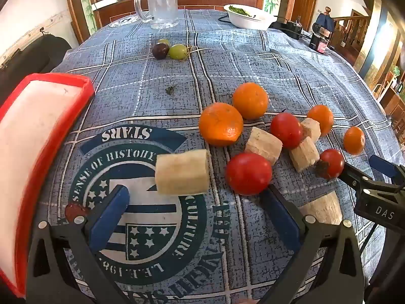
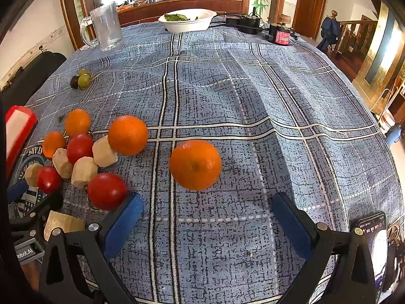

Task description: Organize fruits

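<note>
fruit: oranges [image 2: 195,164], cherry tomatoes [image 1: 248,173] and pale peeled chunks [image 1: 182,172] loose on the table's blue cloth [image 2: 253,96], clustered toward its left side | grapes [image 1: 170,50] near the far-left corner | red-rimmed tray [image 1: 38,136] at the left edge | my left gripper [image 1: 200,200] spread wide, empty | my right gripper [image 2: 205,207] spread wide, empty, orange just ahead

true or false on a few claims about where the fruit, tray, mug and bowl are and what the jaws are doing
1. Both grippers' jaws are wide open and empty. True: left gripper, right gripper.
2. The red tray holds two oranges. False: it holds no fruit.
3. The grapes lie apart from the other fruit, nearer the mug. True.
4. The bowl is empty. False: it holds green leaves.
5. One orange lies alone, ahead of the right gripper. True.
</note>
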A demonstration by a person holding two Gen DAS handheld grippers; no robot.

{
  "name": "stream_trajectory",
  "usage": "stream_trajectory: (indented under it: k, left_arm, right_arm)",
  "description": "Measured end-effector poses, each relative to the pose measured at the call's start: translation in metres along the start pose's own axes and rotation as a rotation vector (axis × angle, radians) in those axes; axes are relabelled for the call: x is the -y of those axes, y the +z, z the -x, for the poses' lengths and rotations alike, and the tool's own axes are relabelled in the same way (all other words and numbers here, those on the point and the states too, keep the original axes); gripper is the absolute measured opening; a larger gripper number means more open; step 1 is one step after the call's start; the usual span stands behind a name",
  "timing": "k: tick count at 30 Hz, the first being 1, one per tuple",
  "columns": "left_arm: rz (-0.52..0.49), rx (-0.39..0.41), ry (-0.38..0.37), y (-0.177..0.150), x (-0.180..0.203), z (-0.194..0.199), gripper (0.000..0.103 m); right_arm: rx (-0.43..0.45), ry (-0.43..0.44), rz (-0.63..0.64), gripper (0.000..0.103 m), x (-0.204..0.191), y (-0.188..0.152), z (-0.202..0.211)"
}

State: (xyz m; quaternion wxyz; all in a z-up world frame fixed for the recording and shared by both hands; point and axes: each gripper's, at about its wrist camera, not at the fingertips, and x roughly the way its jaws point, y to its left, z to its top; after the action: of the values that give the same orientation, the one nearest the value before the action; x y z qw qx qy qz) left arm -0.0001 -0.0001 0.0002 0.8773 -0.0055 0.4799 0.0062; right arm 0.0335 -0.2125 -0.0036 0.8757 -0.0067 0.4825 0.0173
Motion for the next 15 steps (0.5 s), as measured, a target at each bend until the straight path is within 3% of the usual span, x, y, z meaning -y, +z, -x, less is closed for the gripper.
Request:
stream_trajectory:
  k: [15]
  left_arm:
    - [0.001, -0.004, -0.001, 0.0000, 0.0000, -0.0001, 0.103]
  right_arm:
    - [-0.004, -0.004, 0.002, 0.103, -0.0003, 0.0000, -0.0003]
